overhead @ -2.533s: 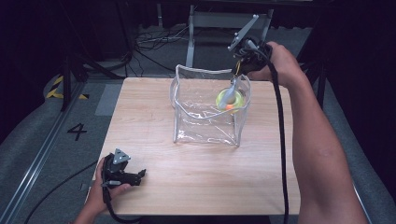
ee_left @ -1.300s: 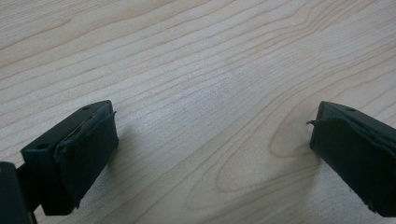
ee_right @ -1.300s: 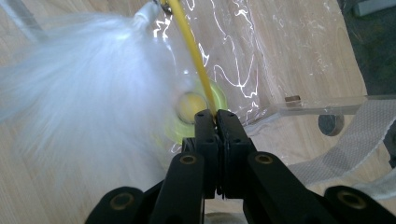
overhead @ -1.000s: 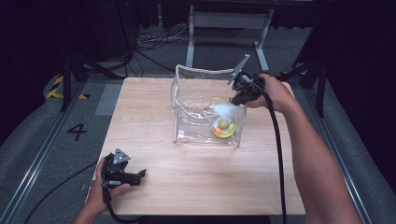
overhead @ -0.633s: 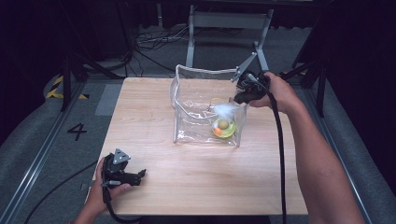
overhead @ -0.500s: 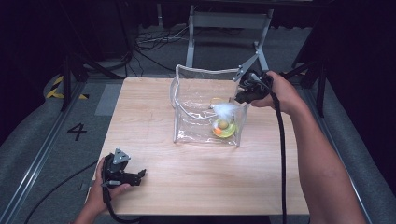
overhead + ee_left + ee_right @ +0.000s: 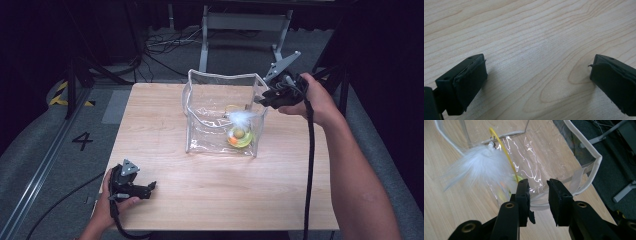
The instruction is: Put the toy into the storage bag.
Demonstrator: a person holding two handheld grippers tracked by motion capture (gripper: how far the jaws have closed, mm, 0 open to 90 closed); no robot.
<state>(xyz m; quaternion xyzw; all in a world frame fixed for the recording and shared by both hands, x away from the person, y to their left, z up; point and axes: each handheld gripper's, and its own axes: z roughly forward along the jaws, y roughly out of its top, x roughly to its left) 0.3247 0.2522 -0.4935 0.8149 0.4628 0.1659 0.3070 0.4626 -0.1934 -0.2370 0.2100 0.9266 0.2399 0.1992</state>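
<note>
Wooden table: near half bare. Clear bag stands mid-table toward the far edge, mouth open upward. Inside, at its right near corner: white feather tuft on a yellow loop, above a yellow-green toy.

Right gripper beside the bag's right rim, jaws a little apart, holding nothing. 2.5 s ago it hung higher, over the bag, the toy at its tip.

Left gripper low at the near-left corner, jaws spread wide over bare wood; unchanged.
</note>
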